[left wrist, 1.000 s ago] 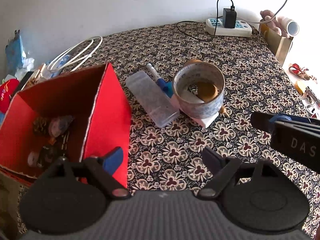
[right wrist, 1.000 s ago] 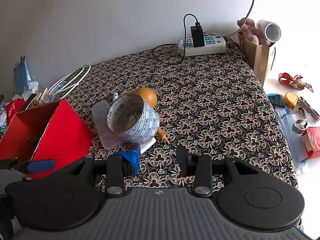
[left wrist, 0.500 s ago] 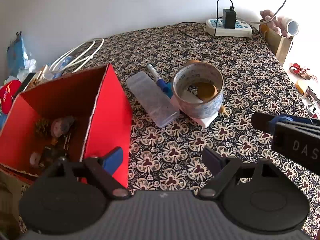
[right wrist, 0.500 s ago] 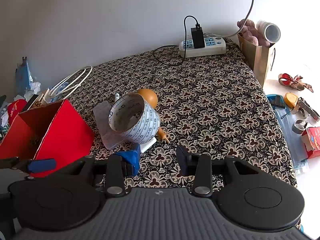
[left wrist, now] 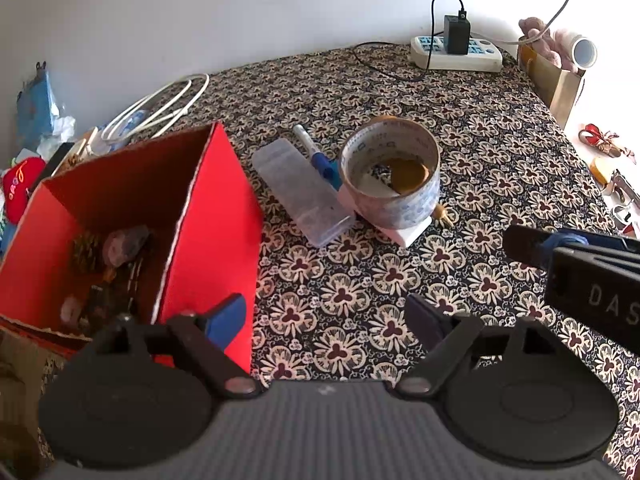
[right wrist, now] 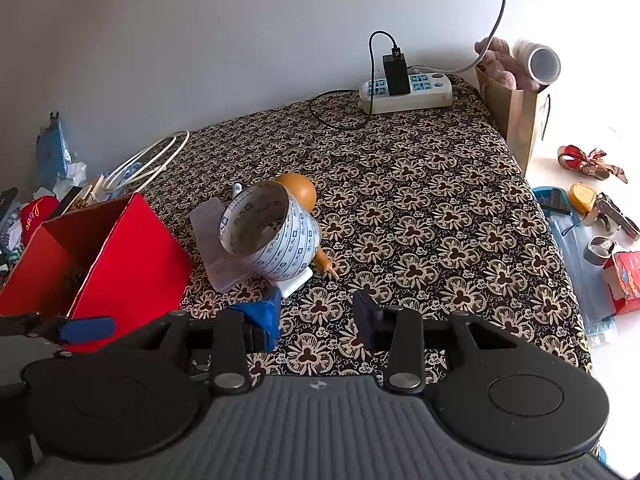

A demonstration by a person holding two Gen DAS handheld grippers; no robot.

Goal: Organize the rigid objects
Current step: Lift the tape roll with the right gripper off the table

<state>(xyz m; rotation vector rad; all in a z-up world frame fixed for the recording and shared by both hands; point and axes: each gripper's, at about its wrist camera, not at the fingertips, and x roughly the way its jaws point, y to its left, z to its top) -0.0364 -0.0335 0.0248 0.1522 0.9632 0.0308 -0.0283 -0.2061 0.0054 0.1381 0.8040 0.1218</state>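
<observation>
Tape roll point(right wrist: 269, 236) lies just ahead-left of the right gripper point(right wrist: 318, 314) — apart. Both grippers — the left gripper point(left wrist: 326, 318) included — stand open, empty.

A lived-in home room: a counter point(right wrist: 440, 216) draped in a flowered cloth stands against a plain white wall, with a power strip point(right wrist: 406, 92) and plugged-in charger, a coiled white cable point(left wrist: 160, 104), a paper gift bag point(right wrist: 516, 116) holding a plush toy, and ribbon point(right wrist: 588, 162).
</observation>
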